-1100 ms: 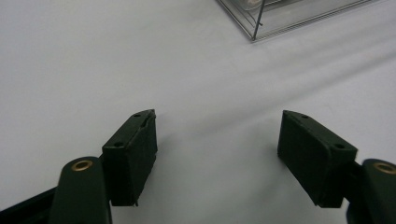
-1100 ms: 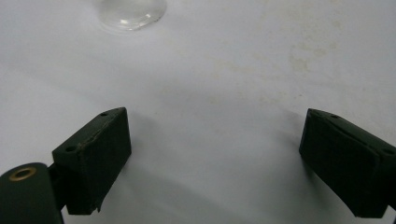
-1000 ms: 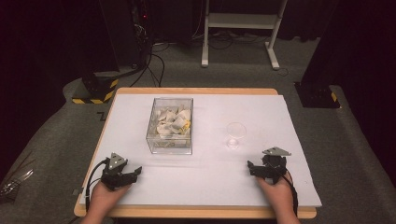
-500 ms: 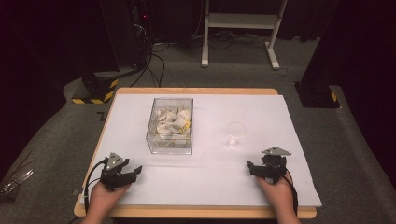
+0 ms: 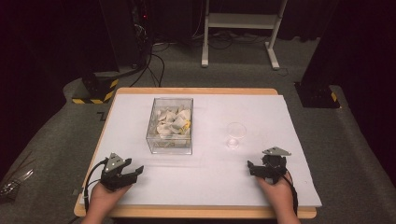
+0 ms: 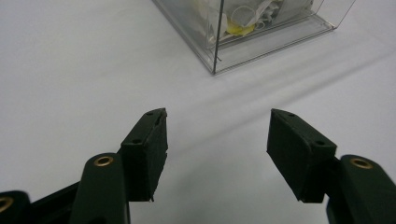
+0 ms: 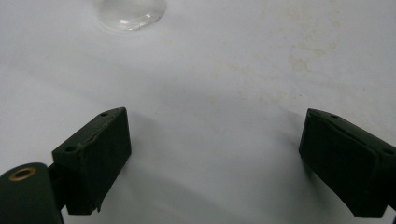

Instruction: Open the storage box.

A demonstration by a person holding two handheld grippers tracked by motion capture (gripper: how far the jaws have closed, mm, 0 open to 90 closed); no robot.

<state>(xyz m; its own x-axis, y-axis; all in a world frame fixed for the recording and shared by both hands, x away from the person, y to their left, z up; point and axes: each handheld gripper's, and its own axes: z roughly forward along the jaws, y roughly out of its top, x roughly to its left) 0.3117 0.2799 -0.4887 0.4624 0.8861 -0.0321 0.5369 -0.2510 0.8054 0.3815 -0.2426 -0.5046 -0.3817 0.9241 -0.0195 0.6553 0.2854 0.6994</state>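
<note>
On the white worktop (image 5: pixel 205 182), left of centre, stands the clear box (image 5: pixel 170 125) of crumpled pieces; the small clear cup (image 5: pixel 236 134) sits apart to its right. Left gripper (image 5: pixel 133 171) rests near the front edge, jaws just been closing, part open, empty. Right gripper (image 5: pixel 252 167) likewise near the front, jaws wide, empty.

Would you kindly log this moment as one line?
left gripper: open, jaws closing, empty | right gripper: open, empty | clear box: untouched | cup: untouched

Clear box (image 5: pixel 170 125), cup (image 5: pixel 236 134), apart
</note>
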